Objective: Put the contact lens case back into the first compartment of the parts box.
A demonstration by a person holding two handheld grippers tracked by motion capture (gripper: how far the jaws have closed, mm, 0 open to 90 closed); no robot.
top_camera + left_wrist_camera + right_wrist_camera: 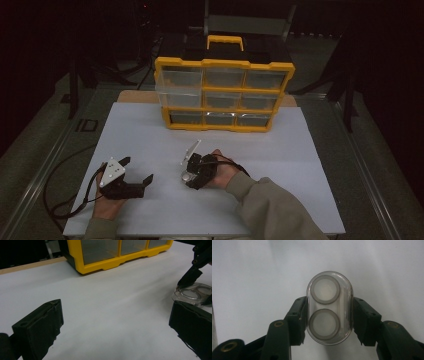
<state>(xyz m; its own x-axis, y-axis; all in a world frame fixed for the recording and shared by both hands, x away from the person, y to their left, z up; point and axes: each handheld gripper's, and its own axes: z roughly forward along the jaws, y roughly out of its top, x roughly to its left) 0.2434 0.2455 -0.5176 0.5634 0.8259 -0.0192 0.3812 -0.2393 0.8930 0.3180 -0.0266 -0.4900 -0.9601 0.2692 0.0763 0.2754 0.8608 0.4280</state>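
Note:
A clear oval case [329, 307] holding two round grey-rimmed discs lies on the white board [280, 165]. My right gripper [329, 305] points down at it, its two black jaws pressed against the case's long sides, shut on it. In the high view this gripper [191, 175] sits in the middle of the board with the case [186, 176] under it. My left gripper [136, 170] rests at the front left, jaws wide apart with nothing between them. In the left gripper view [116, 315] the case [193, 293] lies to the right.
A yellow organiser [225, 95] with three rows of clear drawers and a handle on top stands at the back of the board. Its middle-left drawer [179, 94] sticks out a little. A black cable [60, 190] trails off the left edge. The surroundings are dark.

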